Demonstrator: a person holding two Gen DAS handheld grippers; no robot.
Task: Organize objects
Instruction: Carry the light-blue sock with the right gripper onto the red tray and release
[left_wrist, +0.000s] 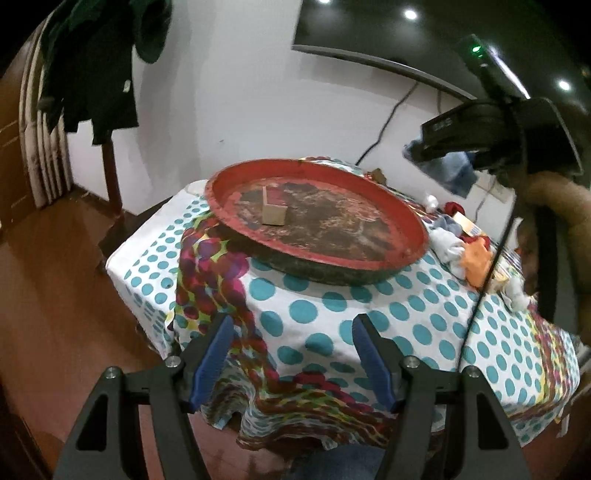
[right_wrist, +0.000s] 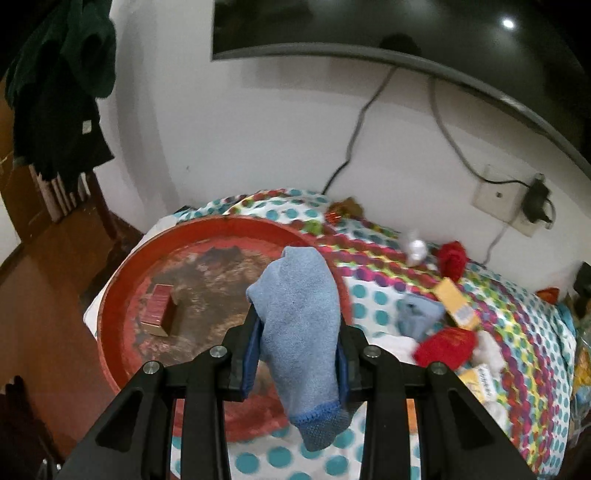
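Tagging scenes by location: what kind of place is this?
Likely a room in a home, perhaps a living room or bedroom: a wall-mounted TV, dark clothes hanging at the left, and a table under a polka-dot cloth bearing a red tray.

The left gripper (left_wrist: 291, 354) hangs at the bottom of the frame, its blue-padded jaws spread wide with nothing between them, above a dotted tablecloth (left_wrist: 369, 314). At centre, a round red tray (left_wrist: 384, 258) holds one small box (left_wrist: 274, 213). A heap of cloths (left_wrist: 465, 247) lies at right.
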